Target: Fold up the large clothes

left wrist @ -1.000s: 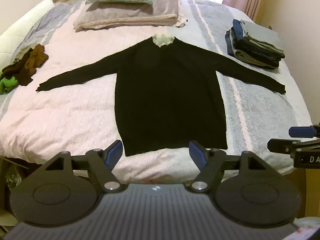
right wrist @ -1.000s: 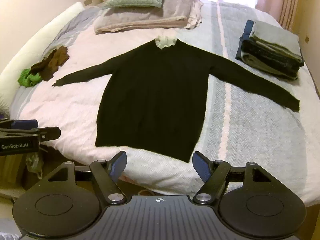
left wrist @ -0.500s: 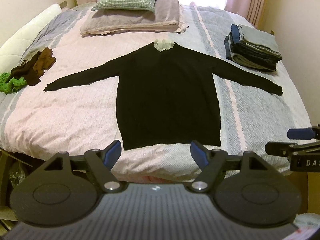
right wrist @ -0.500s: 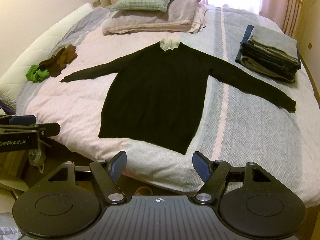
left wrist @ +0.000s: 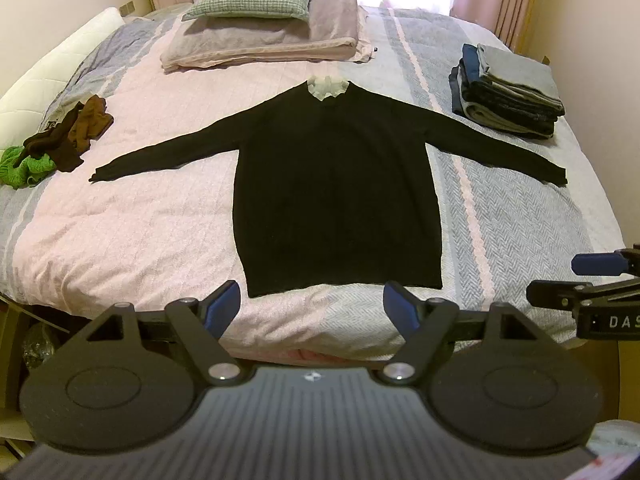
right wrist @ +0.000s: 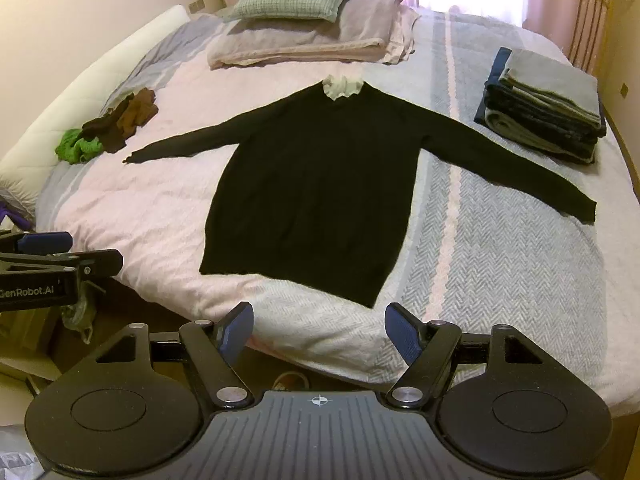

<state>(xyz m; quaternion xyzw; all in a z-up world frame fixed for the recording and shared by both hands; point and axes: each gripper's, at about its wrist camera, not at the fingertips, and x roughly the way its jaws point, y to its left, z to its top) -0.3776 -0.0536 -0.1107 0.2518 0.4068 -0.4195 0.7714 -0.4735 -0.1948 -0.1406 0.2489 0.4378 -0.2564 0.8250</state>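
A sweater (left wrist: 336, 196) lies spread flat mid-bed (left wrist: 132, 232) (sleeves out sideways), pillows (left wrist: 264, 28) behind it, a folded stack (left wrist: 508, 92) at right, crumpled clothes (left wrist: 60, 144) at left.

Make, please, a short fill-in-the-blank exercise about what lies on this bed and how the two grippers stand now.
1. The black sweater lies flat on the bed with both sleeves spread ____.
2. The collar at its neck is ____ in colour.
3. The stack of folded clothes lies on the ____ side of the sweater.
4. The left gripper and right gripper are both ____, holding nothing.

Missing words: out; white; right; open
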